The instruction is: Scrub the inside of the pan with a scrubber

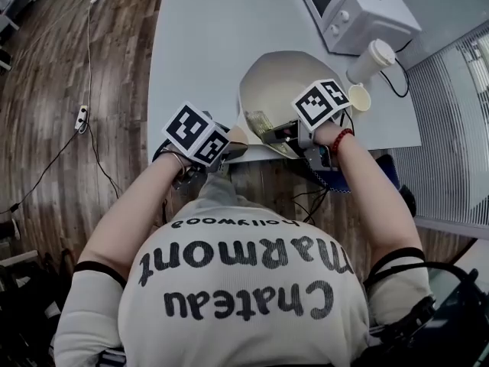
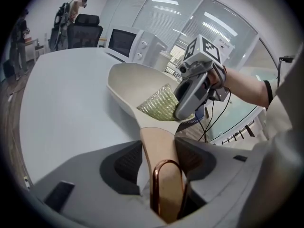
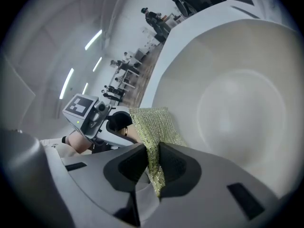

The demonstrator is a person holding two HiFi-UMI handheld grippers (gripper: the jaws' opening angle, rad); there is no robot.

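Note:
A cream pan (image 1: 279,90) (image 2: 130,82) (image 3: 237,103) sits at the near edge of the white table. Its tan handle (image 2: 159,148) with a copper hanging loop runs between the jaws of my left gripper (image 2: 159,163) (image 1: 200,136), which is shut on it. My right gripper (image 3: 152,163) (image 1: 306,128) is shut on a gold-green mesh scrubber (image 3: 152,127) (image 2: 161,103) (image 1: 260,122). The scrubber rests against the pan's inner wall on the handle side. The right gripper leans into the pan from its near right rim.
A white microwave (image 1: 355,10) (image 2: 135,44) stands at the table's far right. A lidded paper cup (image 1: 370,60) and a small cup (image 1: 359,98) sit just right of the pan. Cables hang off the table's near edge. Office chairs and people are far behind.

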